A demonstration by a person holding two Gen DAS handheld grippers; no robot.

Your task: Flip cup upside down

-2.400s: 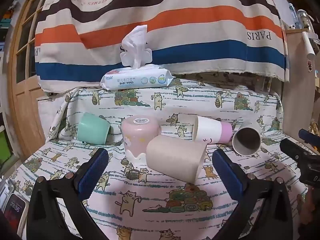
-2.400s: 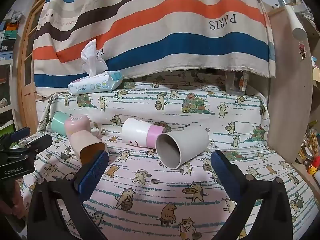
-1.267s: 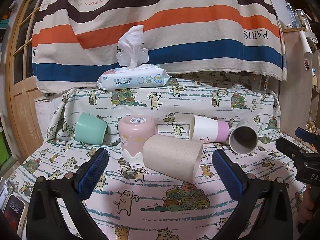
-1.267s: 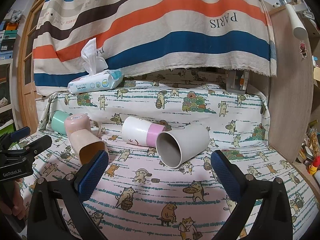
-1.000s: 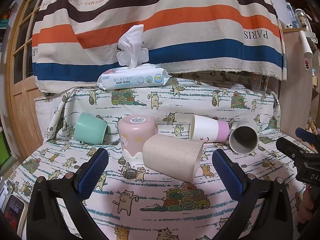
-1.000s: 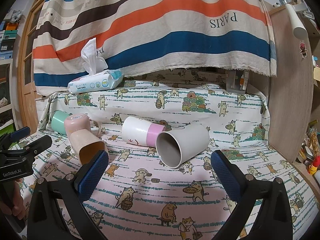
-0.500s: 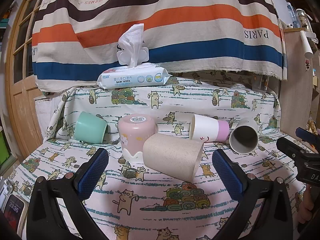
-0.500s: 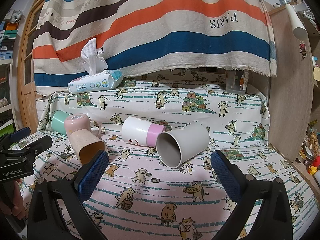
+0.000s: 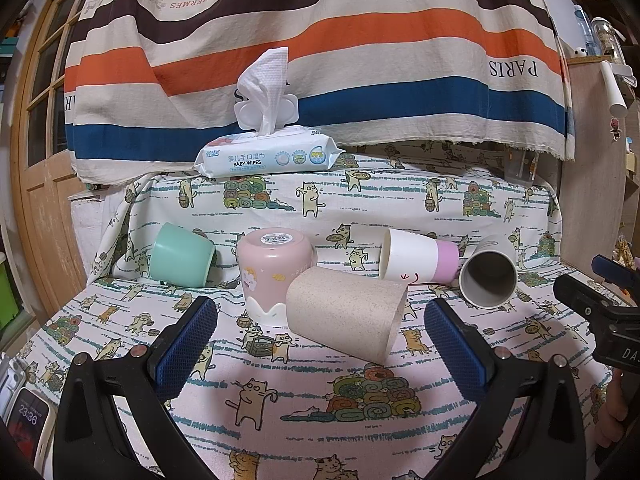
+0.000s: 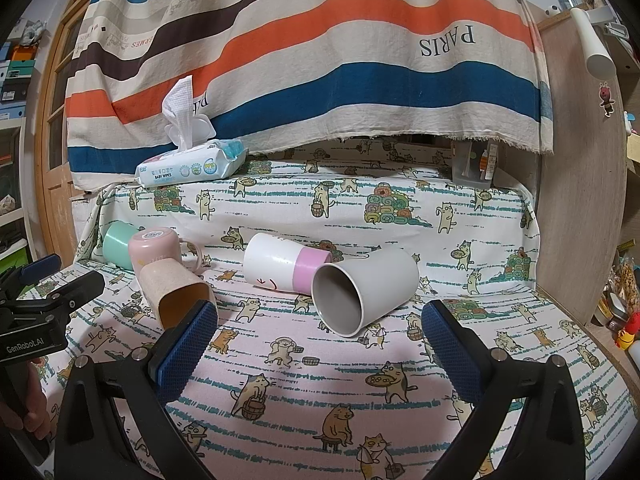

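Observation:
Several cups sit on the cat-print cloth. A beige speckled cup [image 9: 346, 318] [image 10: 172, 292] lies on its side, just ahead of my open, empty left gripper [image 9: 320, 344]. A pink mug [image 9: 274, 270] [image 10: 158, 248] stands upside down behind it, touching it. A mint cup [image 9: 182, 256] [image 10: 116, 242], a white-and-pink cup [image 9: 418, 260] [image 10: 286, 262] and a grey cup [image 9: 488, 276] [image 10: 362, 290] lie on their sides. My open, empty right gripper [image 10: 320, 340] hovers just in front of the grey cup's mouth.
A baby wipes pack [image 9: 268, 158] [image 10: 192, 164] rests on the raised ledge under a striped cloth [image 9: 320, 60]. A wooden door [image 9: 36, 200] stands at the left, a wooden panel [image 10: 576, 220] at the right. A phone [image 9: 22, 420] lies at the lower left.
Both grippers stay open and nearly still. The left view has shifted slightly; no cup has moved.

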